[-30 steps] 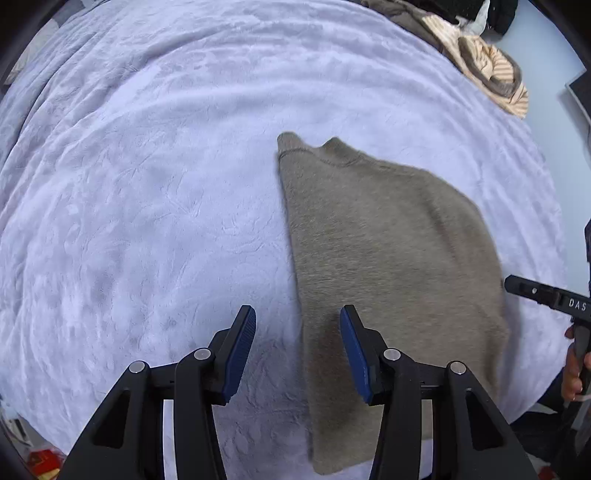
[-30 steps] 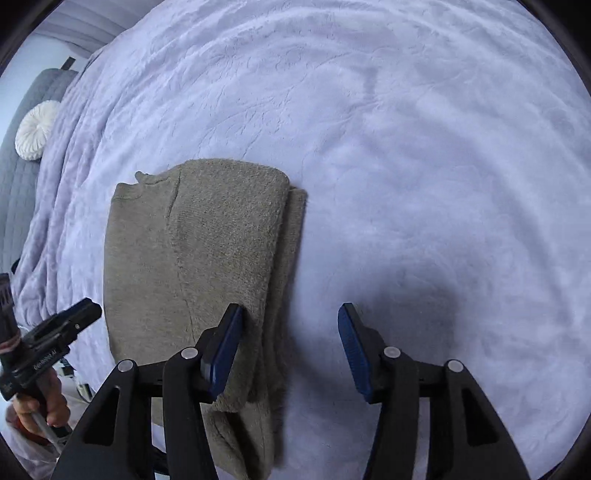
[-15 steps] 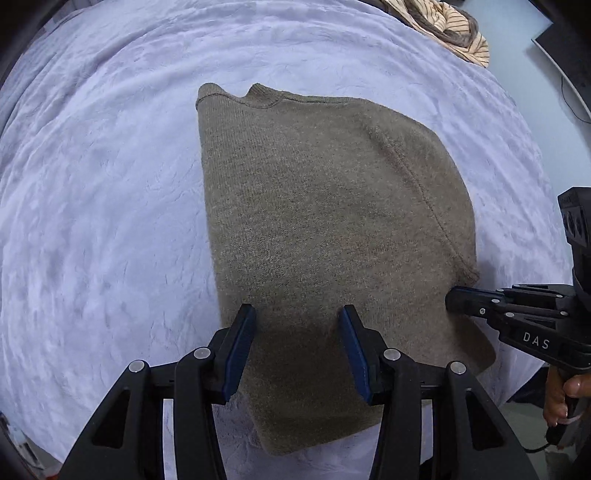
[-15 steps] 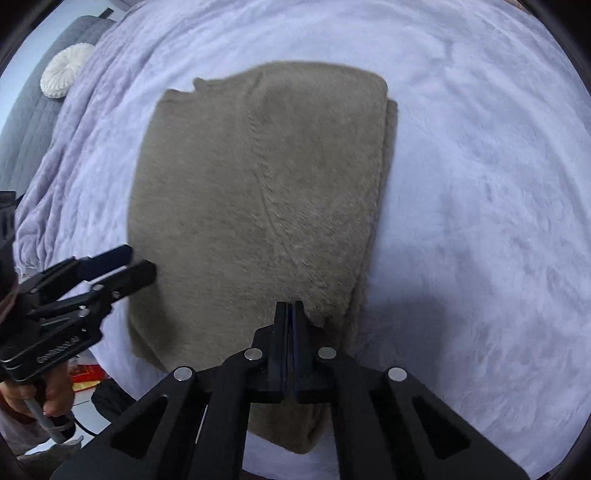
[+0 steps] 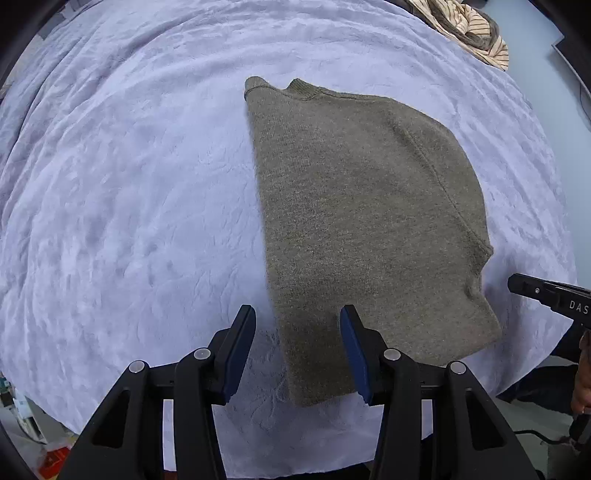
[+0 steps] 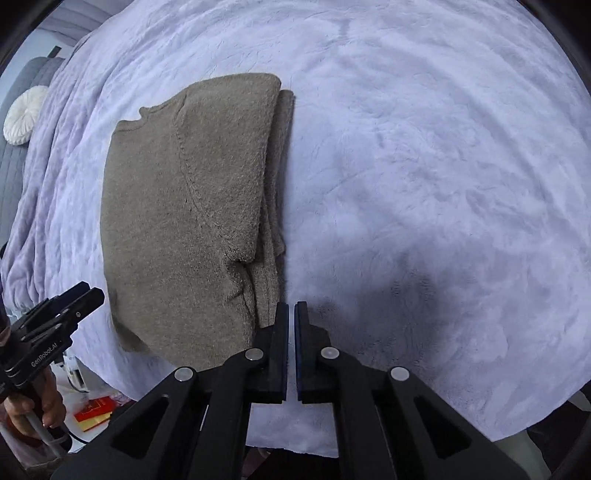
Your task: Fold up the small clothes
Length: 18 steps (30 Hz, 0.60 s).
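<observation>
A folded brown sweater (image 5: 365, 221) lies flat on a lilac blanket (image 5: 129, 184) covering a bed, its collar toward the far side. The left gripper (image 5: 297, 347) hangs over the sweater's near left corner, jaws apart and empty, with the garment's edge below the gap. The right gripper (image 6: 291, 332) sits beside the sweater's near right edge, jaws drawn together on nothing. A striped garment (image 5: 469, 33) lies at the blanket's far edge.
</observation>
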{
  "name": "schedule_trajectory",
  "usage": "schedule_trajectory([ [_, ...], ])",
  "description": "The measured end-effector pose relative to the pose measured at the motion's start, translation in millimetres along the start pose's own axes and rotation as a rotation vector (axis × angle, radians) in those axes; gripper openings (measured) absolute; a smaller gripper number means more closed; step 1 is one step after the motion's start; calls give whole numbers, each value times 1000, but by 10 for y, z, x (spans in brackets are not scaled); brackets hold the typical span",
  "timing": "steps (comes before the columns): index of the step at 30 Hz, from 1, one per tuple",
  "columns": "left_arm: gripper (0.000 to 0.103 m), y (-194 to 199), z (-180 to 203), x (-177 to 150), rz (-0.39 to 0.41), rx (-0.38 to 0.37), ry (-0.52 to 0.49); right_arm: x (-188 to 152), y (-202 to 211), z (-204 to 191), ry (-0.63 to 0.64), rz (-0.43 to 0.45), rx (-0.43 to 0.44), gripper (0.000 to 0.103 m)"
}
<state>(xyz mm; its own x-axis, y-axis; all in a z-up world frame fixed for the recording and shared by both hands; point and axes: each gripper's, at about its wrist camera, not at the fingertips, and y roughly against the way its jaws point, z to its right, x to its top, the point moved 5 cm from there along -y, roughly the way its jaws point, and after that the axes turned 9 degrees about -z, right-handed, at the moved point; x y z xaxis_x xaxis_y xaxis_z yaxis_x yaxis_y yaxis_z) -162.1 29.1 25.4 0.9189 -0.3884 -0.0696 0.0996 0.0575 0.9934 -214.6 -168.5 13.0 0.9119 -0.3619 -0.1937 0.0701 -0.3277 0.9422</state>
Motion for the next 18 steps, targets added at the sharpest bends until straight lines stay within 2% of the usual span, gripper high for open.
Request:
schedule_trajectory([
  [4,49,83,96,28,7,4,3,24,132,-69,7,15,1,3],
  [12,50,200,117,51,7,30,14,90,220,-447,43,23,-6,4],
  [18,50,242,88,62,0,50,28,109,241,-521,46,21,-30,4],
])
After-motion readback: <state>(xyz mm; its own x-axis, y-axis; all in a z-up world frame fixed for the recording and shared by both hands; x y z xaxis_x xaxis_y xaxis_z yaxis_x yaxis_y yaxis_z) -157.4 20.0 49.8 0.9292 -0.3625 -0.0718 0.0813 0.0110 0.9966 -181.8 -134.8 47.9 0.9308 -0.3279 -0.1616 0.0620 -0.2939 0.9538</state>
